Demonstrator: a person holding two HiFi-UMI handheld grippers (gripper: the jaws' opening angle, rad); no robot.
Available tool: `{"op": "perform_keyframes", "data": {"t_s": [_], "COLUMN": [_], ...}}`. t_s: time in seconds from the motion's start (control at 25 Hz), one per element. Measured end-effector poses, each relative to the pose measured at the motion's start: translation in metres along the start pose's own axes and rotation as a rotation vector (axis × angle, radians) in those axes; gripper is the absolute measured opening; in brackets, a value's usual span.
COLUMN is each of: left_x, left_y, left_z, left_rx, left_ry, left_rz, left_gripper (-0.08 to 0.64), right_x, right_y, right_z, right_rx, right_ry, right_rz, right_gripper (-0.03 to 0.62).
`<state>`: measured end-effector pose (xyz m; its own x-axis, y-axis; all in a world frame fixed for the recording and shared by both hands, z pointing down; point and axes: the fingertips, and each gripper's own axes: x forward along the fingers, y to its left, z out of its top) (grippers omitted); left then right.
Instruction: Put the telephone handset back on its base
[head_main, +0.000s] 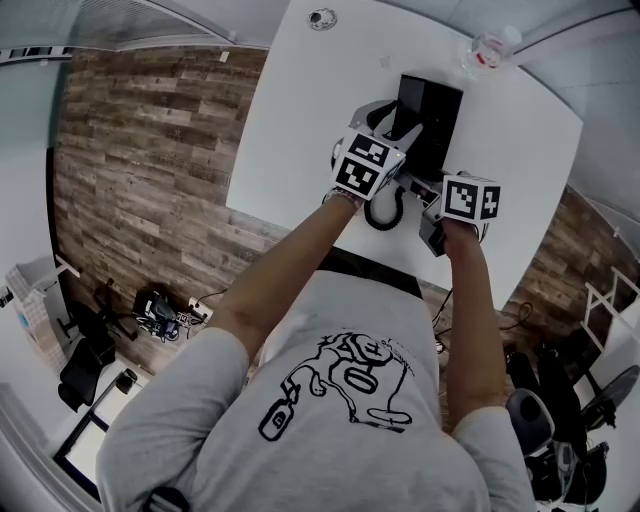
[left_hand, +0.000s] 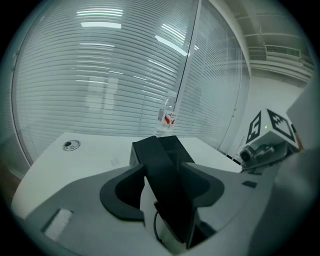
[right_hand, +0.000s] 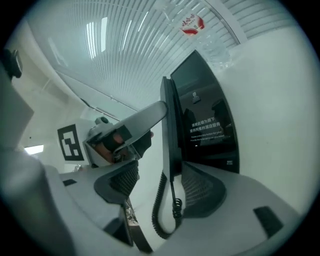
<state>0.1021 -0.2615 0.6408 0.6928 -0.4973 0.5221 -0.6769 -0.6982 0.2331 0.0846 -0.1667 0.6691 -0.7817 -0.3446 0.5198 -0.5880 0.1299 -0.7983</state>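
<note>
Telephone handset (left_hand: 170, 200): clamped in left gripper (left_hand: 167, 176), against left side of base (right_hand: 205, 100). Right gripper (right_hand: 160, 187): jaws stood wide apart, coiled cord (right_hand: 159, 210) between them. Water bottle (left_hand: 169, 117) stood behind on desk (left_hand: 90, 155).

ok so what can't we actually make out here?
Whether the handset sits in the base: head view, the left gripper covers it.
Text on the screen: right gripper view, too small.
Label on the bottle: all views, too small or blurred.
What the round fitting at the table corner is: head view, too small.
</note>
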Motion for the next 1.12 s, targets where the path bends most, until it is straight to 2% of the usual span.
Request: {"op": "perform_keyframes", "data": {"t_s": [0.12,0.2,0.28,0.32,0.52,0.64,0.76,0.96,1.12], "left_x": [0.002,0.004,0.006,0.006,0.004,0.003,0.001,0.000,-0.005], "left_y": [0.001,0.003,0.005,0.005,0.003,0.006,0.014,0.018,0.018], "left_z": [0.000,-0.001,-0.001,-0.001,-0.003,-0.007,-0.020,-0.023,-0.022], "left_rx": [-0.005,-0.001,0.012,0.016,0.023,0.028,0.017,-0.005,-0.004], "left_ry": [-0.001,-0.002,-0.007,-0.007,0.006,0.021,0.055,0.051,0.050], "left_rz": [0.009,0.021,0.031,0.033,0.025,0.035,0.059,0.052,0.041], "left_gripper": [0.222,0.222,0.224,0.224,0.224,0.222,0.221,0.221,0.221], "right_x": [-0.008,-0.009,-0.007,-0.005,0.010,0.014,0.005,0.002,-0.009], "right_y": [-0.005,-0.007,-0.008,-0.008,-0.016,-0.025,-0.032,-0.037,-0.026], "right_z": [-0.006,-0.010,-0.014,-0.015,-0.019,-0.021,-0.025,-0.033,-0.020], "right_rx": [-0.109,-0.179,-0.244,-0.270,-0.317,-0.334,-0.302,-0.289,-0.339], "right_ry": [0.026,0.049,0.063,0.059,0.019,0.008,-0.026,-0.036,-0.098], "right_rz": [-0.092,-0.141,-0.184,-0.202,-0.270,-0.328,-0.367,-0.372,-0.375], "right_gripper": [0.234,0.188,0.098,0.086,0.011,0.008,0.009,0.009,0.009]}}
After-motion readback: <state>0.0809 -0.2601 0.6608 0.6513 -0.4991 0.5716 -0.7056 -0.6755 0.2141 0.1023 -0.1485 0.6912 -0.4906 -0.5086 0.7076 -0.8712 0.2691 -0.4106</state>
